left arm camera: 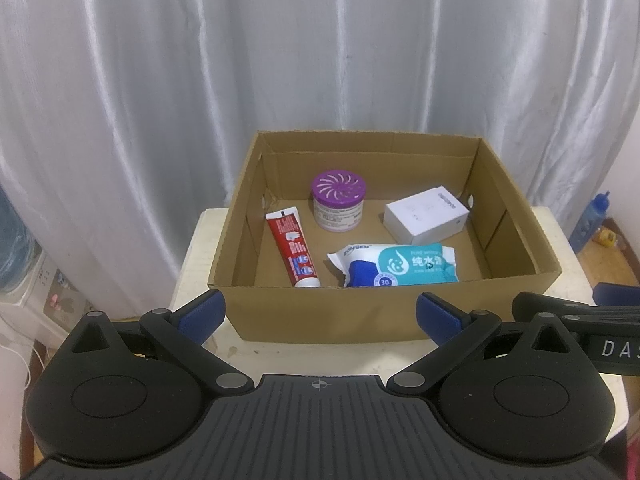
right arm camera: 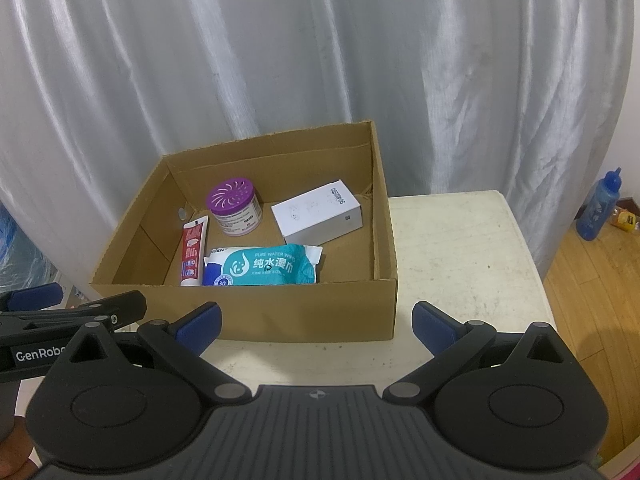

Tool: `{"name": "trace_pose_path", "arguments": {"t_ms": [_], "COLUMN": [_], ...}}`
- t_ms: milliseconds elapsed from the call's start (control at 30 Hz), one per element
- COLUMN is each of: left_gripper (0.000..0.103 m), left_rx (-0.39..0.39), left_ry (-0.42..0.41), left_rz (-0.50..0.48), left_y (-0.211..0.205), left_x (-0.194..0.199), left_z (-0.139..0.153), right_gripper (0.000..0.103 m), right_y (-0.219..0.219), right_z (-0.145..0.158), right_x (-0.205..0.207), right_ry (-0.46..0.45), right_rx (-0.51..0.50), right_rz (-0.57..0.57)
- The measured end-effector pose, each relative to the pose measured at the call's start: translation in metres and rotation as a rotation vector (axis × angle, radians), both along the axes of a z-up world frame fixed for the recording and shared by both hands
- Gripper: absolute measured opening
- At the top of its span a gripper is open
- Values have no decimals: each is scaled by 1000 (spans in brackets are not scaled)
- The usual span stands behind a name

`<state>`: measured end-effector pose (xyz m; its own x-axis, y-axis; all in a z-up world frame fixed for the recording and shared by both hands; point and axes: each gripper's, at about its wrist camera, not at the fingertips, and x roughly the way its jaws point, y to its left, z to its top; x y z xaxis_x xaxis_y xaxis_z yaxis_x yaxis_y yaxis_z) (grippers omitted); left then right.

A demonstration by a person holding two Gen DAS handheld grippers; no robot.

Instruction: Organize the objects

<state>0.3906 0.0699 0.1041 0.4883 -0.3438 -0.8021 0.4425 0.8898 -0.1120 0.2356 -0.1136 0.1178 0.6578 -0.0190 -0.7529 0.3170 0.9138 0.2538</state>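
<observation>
An open cardboard box (left arm camera: pixel 320 312) (right arm camera: pixel 280 308) stands on a white table (left arm camera: pixel 320 356) (right arm camera: pixel 460 248). Inside lie a red toothpaste tube (left arm camera: pixel 294 248) (right arm camera: pixel 193 254), a purple-lidded jar (left arm camera: pixel 339 202) (right arm camera: pixel 236 210), a white carton (left arm camera: pixel 426 214) (right arm camera: pixel 318 214) and a teal pack of wet wipes (left arm camera: pixel 400 266) (right arm camera: pixel 264 266). My left gripper (left arm camera: pixel 320 316) is open and empty, in front of the box's near wall. My right gripper (right arm camera: pixel 316 322) is open and empty, at the box's near right corner. Each gripper shows at the edge of the other's view.
Grey curtains (left arm camera: pixel 320 60) hang behind the table. A blue bottle (right arm camera: pixel 598 208) stands on the wooden floor at the right. A water dispenser (left arm camera: pixel 16 264) stands at the left. The table's right half (right arm camera: pixel 472 264) is bare.
</observation>
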Motion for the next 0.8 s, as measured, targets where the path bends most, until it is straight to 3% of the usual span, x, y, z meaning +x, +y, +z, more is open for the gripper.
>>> {"name": "trace_pose_path", "arguments": {"t_ms": [800], "left_gripper": [102], "left_rx": [1], "left_ry": [2], "left_rz": [1], "left_y": [0], "left_x": [1], "left_z": [0], "right_gripper": [103], "right_y": [1], "right_z": [0], "right_x": [1], "right_ry": [3], "right_rx": [5], "right_rz": [-1]}}
